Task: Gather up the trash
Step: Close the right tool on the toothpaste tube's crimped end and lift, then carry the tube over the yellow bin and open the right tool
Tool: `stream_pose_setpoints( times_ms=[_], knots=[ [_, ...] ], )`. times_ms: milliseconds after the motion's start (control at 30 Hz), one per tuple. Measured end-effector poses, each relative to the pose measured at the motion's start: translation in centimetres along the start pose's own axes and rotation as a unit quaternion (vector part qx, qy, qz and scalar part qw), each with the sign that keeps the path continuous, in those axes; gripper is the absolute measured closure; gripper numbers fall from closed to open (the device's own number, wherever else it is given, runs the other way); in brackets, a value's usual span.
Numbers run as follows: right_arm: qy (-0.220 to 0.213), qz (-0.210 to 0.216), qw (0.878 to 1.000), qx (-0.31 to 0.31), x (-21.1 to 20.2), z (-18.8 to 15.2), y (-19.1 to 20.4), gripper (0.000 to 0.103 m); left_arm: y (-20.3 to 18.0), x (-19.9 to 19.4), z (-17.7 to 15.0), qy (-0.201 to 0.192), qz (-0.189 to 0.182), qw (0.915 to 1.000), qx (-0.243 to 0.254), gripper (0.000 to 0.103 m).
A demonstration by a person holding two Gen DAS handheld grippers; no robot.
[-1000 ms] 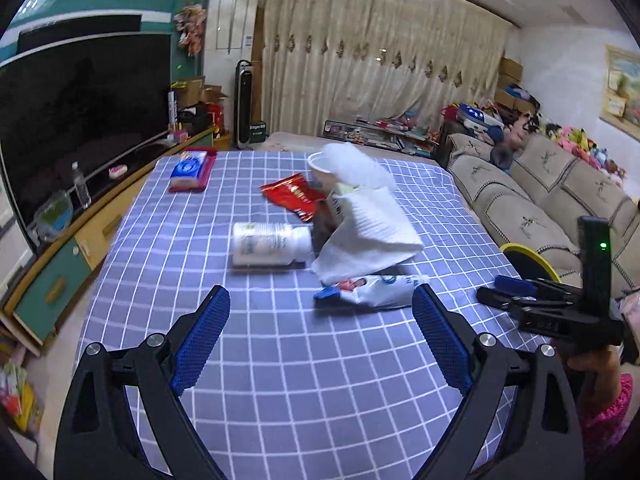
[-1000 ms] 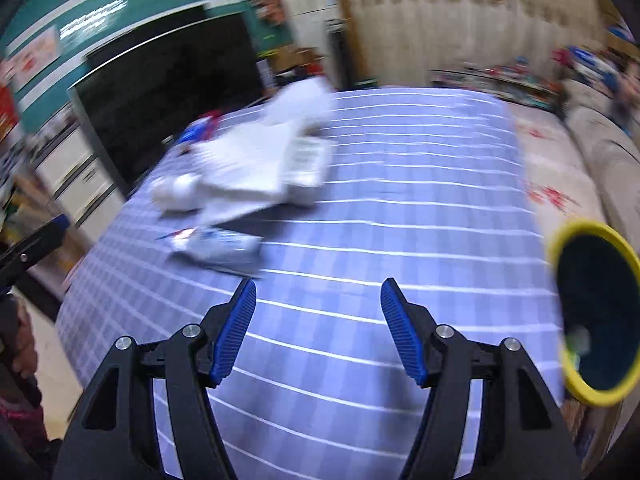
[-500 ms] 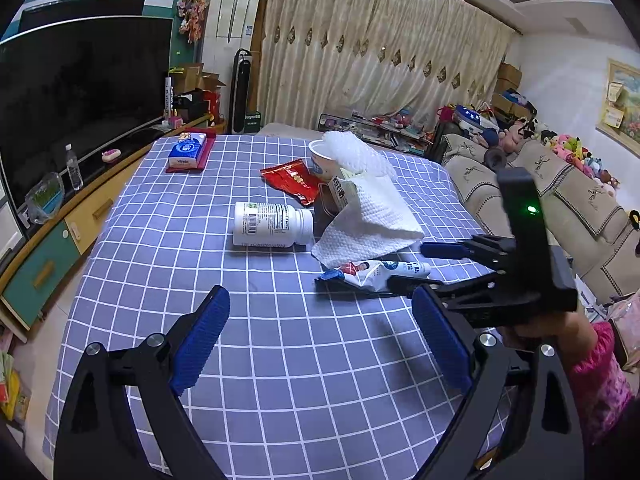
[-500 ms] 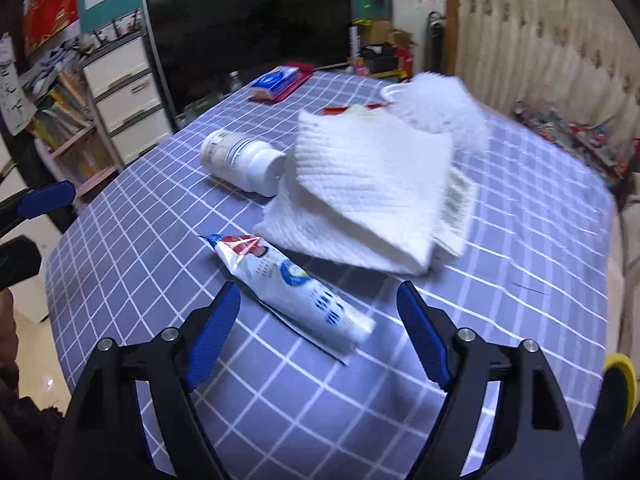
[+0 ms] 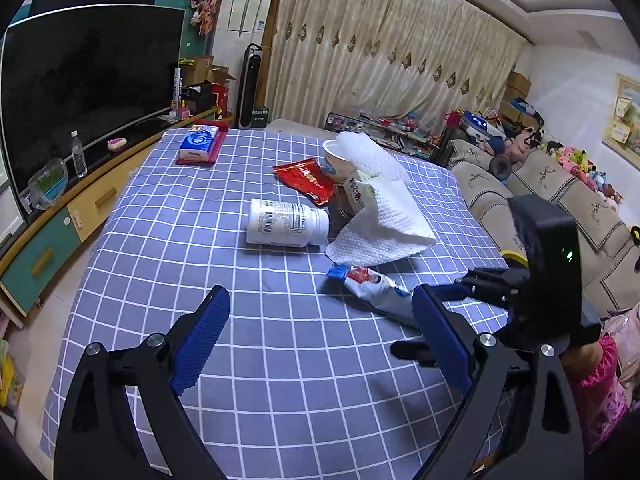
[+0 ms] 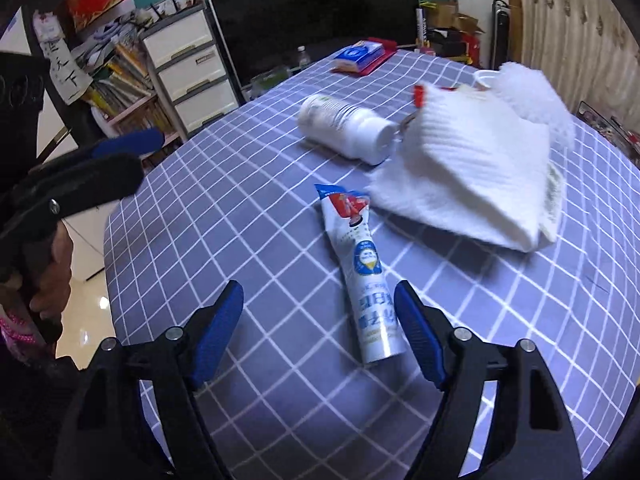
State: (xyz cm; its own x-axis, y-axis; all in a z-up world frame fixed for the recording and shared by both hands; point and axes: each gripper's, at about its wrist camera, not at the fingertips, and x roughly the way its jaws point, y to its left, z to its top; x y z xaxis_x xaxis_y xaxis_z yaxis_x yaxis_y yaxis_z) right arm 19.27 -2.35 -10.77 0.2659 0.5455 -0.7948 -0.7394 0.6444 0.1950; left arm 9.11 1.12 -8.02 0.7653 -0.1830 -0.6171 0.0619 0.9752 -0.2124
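A squeezed white and blue tube (image 6: pixel 362 268) lies on the blue checked tablecloth (image 6: pixel 248 208). My right gripper (image 6: pixel 320 326) is open just above the cloth, the tube's near end between its fingers, not touching. The tube also shows in the left wrist view (image 5: pixel 376 288), the right gripper's fingers beside it. Behind lie a white paper towel (image 5: pixel 384 224), a white pill bottle (image 5: pixel 286 222) on its side, a red wrapper (image 5: pixel 306 178) and a paper cup (image 5: pixel 334 160). My left gripper (image 5: pixel 320 336) is open and empty over the near cloth.
A blue tissue pack on a red tray (image 5: pixel 200 142) sits at the table's far left. A TV (image 5: pixel 80 80) and low cabinet stand left of the table, a sofa (image 5: pixel 540 200) to the right. A yellow-rimmed bin (image 5: pixel 514 256) shows beyond the right edge.
My right gripper has swung in from the right edge and come down close to the tube, which now lies between its fingers. My left gripper has stayed about where it was.
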Motion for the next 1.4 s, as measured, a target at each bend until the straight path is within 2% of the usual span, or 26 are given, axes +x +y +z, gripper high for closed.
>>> stream_pose_setpoints(
  times_ms=[100, 200, 267, 333, 467, 700, 900, 1067, 1133, 1200, 1267, 1333, 1400],
  knots=[
    [0.013, -0.018, 1.000, 0.010, 1.3, 0.4, -0.2, 0.044, 0.1, -0.2, -0.1, -0.001, 0.002, 1.0000, -0.001, 0.012],
    [0.012, -0.031, 0.999, 0.020, 2.0, 1.0, -0.5, 0.052, 0.2, -0.3, -0.2, -0.002, 0.002, 1.0000, -0.002, 0.012],
    [0.015, -0.035, 0.999, 0.022, 2.2, 1.2, -0.6, 0.062, 0.3, -0.2, -0.3, 0.000, 0.002, 1.0000, -0.002, 0.012],
    [0.018, -0.048, 0.999, 0.020, 2.2, 1.2, -0.6, 0.091, 0.4, 0.0, -0.3, 0.002, 0.001, 1.0000, -0.003, 0.012],
    [0.008, -0.050, 0.998, 0.029, 1.2, 0.6, -0.8, 0.091, 0.4, 0.3, -0.4, 0.006, -0.001, 1.0000, -0.004, 0.012],
    [-0.026, -0.031, 0.997, 0.061, -2.3, -2.1, -0.6, 0.091, 0.1, 0.9, -0.5, 0.013, -0.003, 0.9999, -0.002, 0.012],
    [-0.062, -0.057, 0.989, 0.121, -6.7, -6.0, -3.2, 0.091, -0.5, 1.4, -0.5, 0.020, -0.004, 0.9998, 0.005, 0.012],
    [-0.092, -0.135, 0.964, 0.210, -11.7, -10.7, -9.0, 0.091, -1.3, 2.1, -0.6, 0.026, -0.009, 0.9996, 0.010, 0.012],
    [-0.101, -0.186, 0.944, 0.255, -14.0, -12.9, -12.2, 0.091, -1.7, 2.4, -0.6, 0.029, -0.011, 0.9994, 0.014, 0.012],
    [-0.108, -0.219, 0.925, 0.292, -15.7, -14.9, -14.6, 0.091, -2.2, 2.6, -0.6, 0.031, -0.011, 0.9993, 0.019, 0.012],
    [-0.106, -0.265, 0.899, 0.333, -17.3, -17.2, -17.8, 0.090, -2.5, 2.9, -0.5, 0.032, -0.010, 0.9992, 0.022, 0.012],
    [-0.097, -0.287, 0.882, 0.362, -17.8, -19.1, -20.1, 0.090, -2.8, 3.1, -0.4, 0.034, -0.011, 0.9991, 0.024, 0.012],
    [-0.086, -0.297, 0.872, 0.380, -17.8, -20.4, -22.1, 0.090, -3.1, 3.4, -0.3, 0.035, -0.010, 0.9990, 0.027, 0.012]
  ],
)
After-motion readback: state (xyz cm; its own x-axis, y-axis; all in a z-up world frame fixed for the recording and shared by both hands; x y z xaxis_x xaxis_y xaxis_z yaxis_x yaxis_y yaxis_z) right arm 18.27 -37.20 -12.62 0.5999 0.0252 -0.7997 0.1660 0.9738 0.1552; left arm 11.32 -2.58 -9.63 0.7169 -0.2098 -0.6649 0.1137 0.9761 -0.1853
